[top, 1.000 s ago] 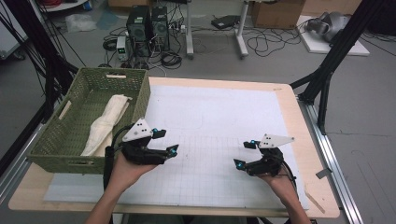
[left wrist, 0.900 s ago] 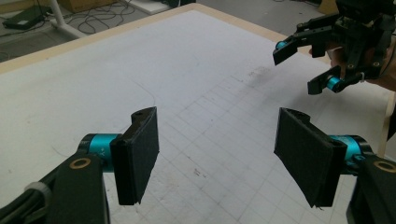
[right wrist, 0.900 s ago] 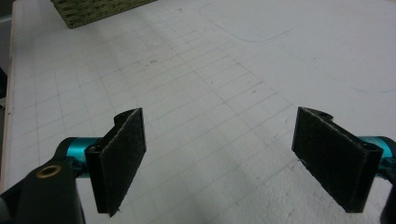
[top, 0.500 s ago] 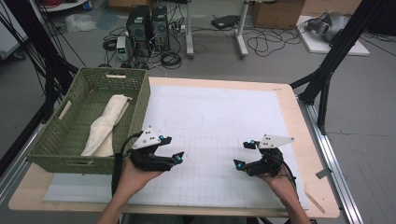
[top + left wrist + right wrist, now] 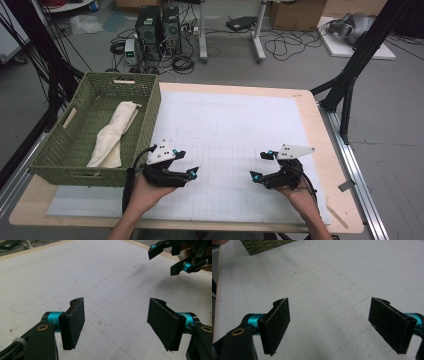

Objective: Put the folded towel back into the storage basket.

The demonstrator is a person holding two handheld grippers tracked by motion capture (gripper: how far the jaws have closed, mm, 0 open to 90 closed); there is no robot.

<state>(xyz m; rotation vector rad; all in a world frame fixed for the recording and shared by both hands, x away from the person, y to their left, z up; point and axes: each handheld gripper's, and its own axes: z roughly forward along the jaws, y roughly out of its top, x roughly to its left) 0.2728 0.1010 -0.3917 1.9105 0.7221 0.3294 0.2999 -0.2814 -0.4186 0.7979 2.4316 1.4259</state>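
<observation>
A rolled cream towel (image 5: 112, 134) lies inside the green woven basket (image 5: 148, 119) at the table's left. My left gripper (image 5: 190, 170) hovers low over the white grid mat (image 5: 230, 125) just right of the basket's front corner, jaws open with nothing between them (image 5: 116, 323). My right gripper (image 5: 262, 165) rests near the mat's front right, also open and empty (image 5: 337, 323). In the left gripper view the right gripper (image 5: 172, 260) appears at the top right. The basket's corner (image 5: 265, 245) shows at the top left of the right gripper view.
The wooden table (image 5: 325, 145) ends close in front of both hands. Black frame struts (image 5: 350, 80) stand at the right edge and more at the far left. Computers and cables (image 5: 160, 30) sit on the floor beyond the table.
My left gripper has moved down and to the right, away from the basket's front corner, toward the mat. The right gripper has stayed in place.
</observation>
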